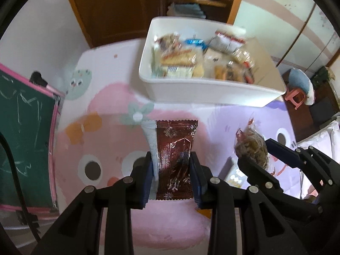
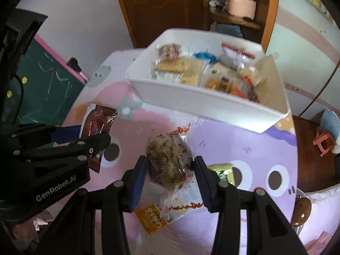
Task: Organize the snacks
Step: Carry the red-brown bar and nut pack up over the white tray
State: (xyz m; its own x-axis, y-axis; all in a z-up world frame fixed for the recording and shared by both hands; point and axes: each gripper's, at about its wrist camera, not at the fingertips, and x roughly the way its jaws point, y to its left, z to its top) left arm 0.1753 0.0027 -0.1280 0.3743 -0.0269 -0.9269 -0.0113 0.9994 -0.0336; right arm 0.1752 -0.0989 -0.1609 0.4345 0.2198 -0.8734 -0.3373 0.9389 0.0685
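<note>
My left gripper point(image 1: 171, 167) is shut on a dark brown foil snack packet point(image 1: 175, 159) with snowflake print, held above the table; it also shows in the right wrist view point(image 2: 96, 127). My right gripper point(image 2: 170, 171) is shut on a clear-wrapped brown pastry point(image 2: 170, 161), also lifted; the pastry shows at the right of the left wrist view point(image 1: 251, 148). A white bin point(image 1: 157, 85) full of several wrapped snacks stands ahead at the table's far side, and shows in the right wrist view point(image 2: 191, 99).
An orange oats packet point(image 2: 152, 217) and a green packet point(image 2: 224, 172) lie on the pink and purple cartoon tablecloth point(image 2: 244, 138) under my right gripper. A green chalkboard point(image 1: 23, 131) stands at the left. A pink stool point(image 1: 295, 96) stands on the floor past the table's right edge.
</note>
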